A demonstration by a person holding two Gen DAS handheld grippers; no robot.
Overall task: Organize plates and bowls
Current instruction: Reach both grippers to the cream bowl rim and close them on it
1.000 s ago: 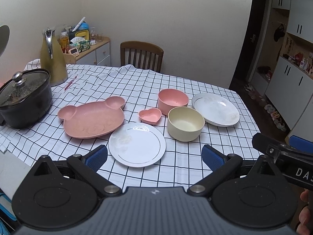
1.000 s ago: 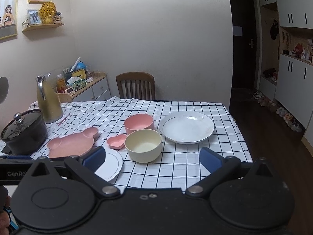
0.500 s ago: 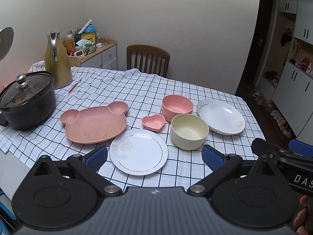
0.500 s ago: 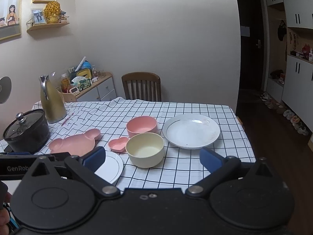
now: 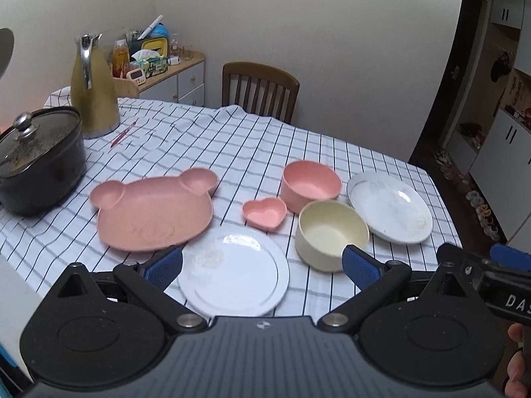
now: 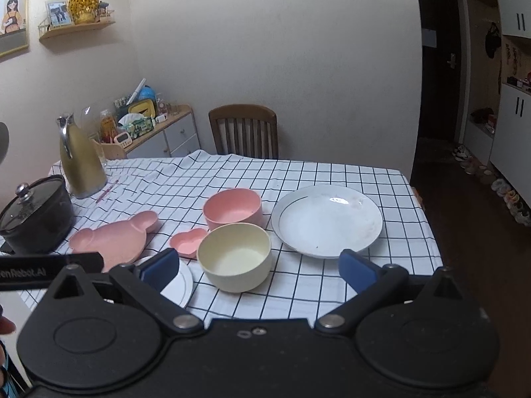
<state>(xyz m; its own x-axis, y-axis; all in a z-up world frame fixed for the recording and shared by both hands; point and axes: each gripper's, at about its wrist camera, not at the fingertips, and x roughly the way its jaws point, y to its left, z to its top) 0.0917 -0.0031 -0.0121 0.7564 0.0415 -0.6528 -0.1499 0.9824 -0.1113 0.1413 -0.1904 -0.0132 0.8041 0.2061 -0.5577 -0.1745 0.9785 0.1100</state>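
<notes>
On the checked tablecloth lie a pink bear-shaped plate [image 5: 149, 212], a small pink heart dish [image 5: 264, 214], a pink bowl [image 5: 311, 185], a cream bowl [image 5: 332, 233], a small white plate [image 5: 234, 270] and a large white plate [image 5: 390, 205]. My left gripper [image 5: 262, 265] is open and empty, above the small white plate near the front edge. My right gripper [image 6: 259, 267] is open and empty, just before the cream bowl [image 6: 235, 257]; the large white plate [image 6: 327, 220] and the pink bowl [image 6: 232, 207] lie beyond it.
A black lidded pot [image 5: 36, 159] and a gold jug [image 5: 93, 99] stand at the table's left. A wooden chair [image 5: 260, 91] is at the far side. A cabinet with clutter [image 5: 159, 66] stands by the wall. A pink pen [image 5: 123, 134] lies near the jug.
Both grippers have moved forward toward the dishes, which appear larger and nearer now. Both stay open. Nothing on the table has moved.
</notes>
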